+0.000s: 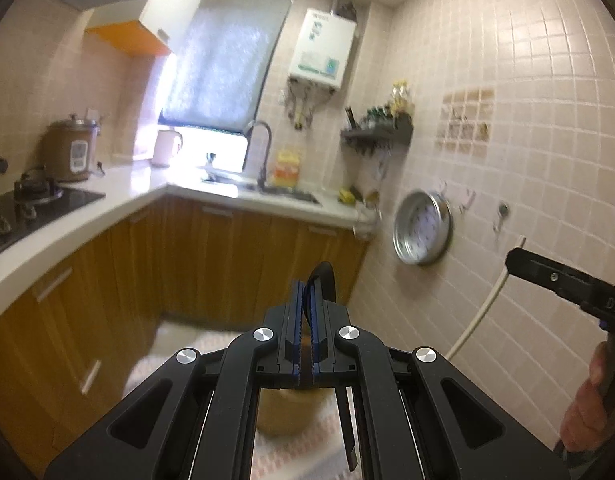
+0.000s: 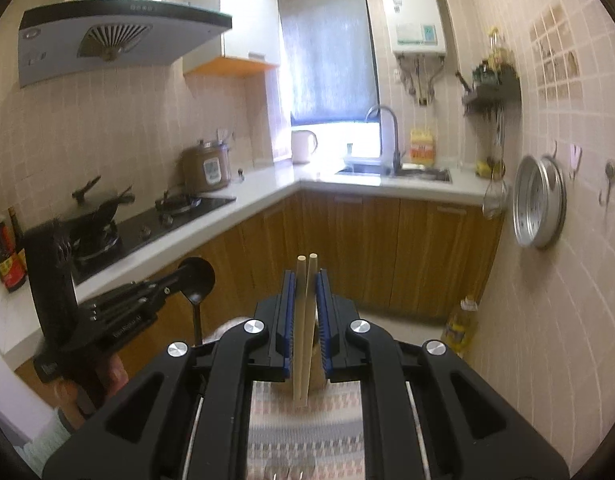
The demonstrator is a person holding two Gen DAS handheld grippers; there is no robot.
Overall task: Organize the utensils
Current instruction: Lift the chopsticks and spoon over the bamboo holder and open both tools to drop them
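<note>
The left gripper (image 1: 306, 304) is clamped on a black spoon (image 1: 322, 280), bowl up; the right gripper (image 2: 306, 300) is closed on wooden chopsticks (image 2: 304, 320). Both utensils are held upright and aloft, presumably for carrying. A tan container (image 1: 285, 410) below is largely hidden; the destination cannot be made out.

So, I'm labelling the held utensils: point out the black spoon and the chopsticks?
black spoon (image 2: 196, 276), right wrist view, on its bowl.
chopsticks (image 2: 303, 320), right wrist view, on the shafts between the pads.
</note>
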